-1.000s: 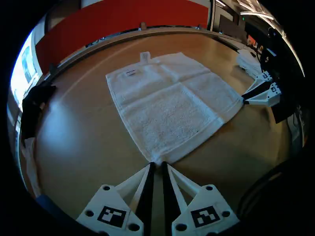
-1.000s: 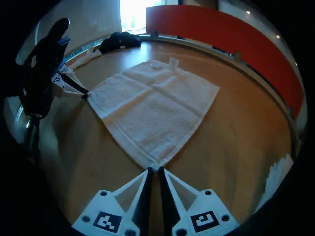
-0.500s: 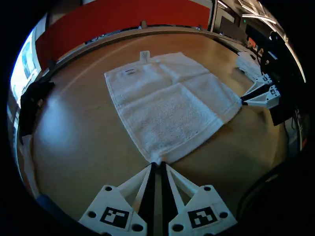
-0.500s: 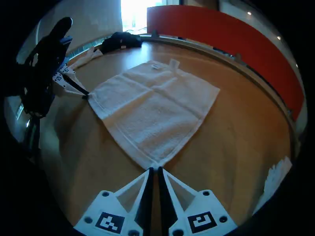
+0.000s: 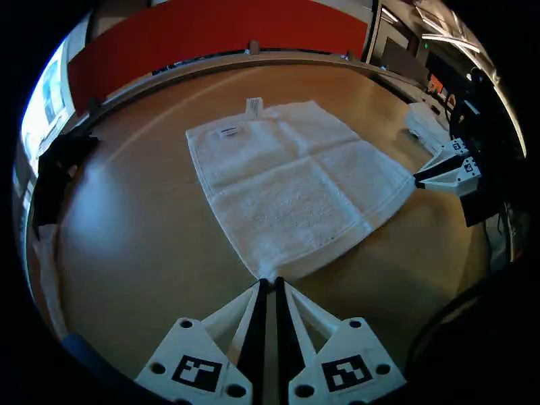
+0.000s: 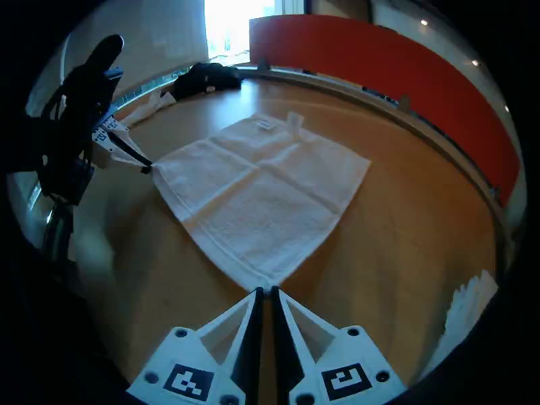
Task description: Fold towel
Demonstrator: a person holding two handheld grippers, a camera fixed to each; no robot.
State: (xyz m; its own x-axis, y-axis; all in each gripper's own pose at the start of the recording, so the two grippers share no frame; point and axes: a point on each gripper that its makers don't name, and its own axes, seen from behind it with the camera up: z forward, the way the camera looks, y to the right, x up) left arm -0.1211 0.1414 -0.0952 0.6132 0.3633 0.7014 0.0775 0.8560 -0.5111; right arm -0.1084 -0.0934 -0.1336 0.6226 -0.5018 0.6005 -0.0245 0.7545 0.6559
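Note:
A white towel (image 5: 297, 182) lies spread flat on the wooden table (image 5: 135, 229), with fold creases and a small label near its far edge. My left gripper (image 5: 268, 282) is shut on the towel's near corner. In the same view the right gripper (image 5: 416, 182) pinches the corner at the right. In the right gripper view the towel (image 6: 260, 196) spreads ahead, and my right gripper (image 6: 264, 289) is shut on its near corner. The left gripper (image 6: 145, 167) holds the corner at the left there, held by a dark-sleeved hand.
A red panel (image 5: 216, 34) runs behind the table's far rim. A dark bundle (image 5: 57, 169) lies at the left edge, seen too as a dark bundle (image 6: 206, 74) near the window. More white cloth (image 5: 425, 121) sits at the right, and white cloth (image 6: 466, 307) lies beside my right gripper.
Both grippers stay shut on their corners. The towel has shifted slightly and looks a little tauter and flatter than a second ago.

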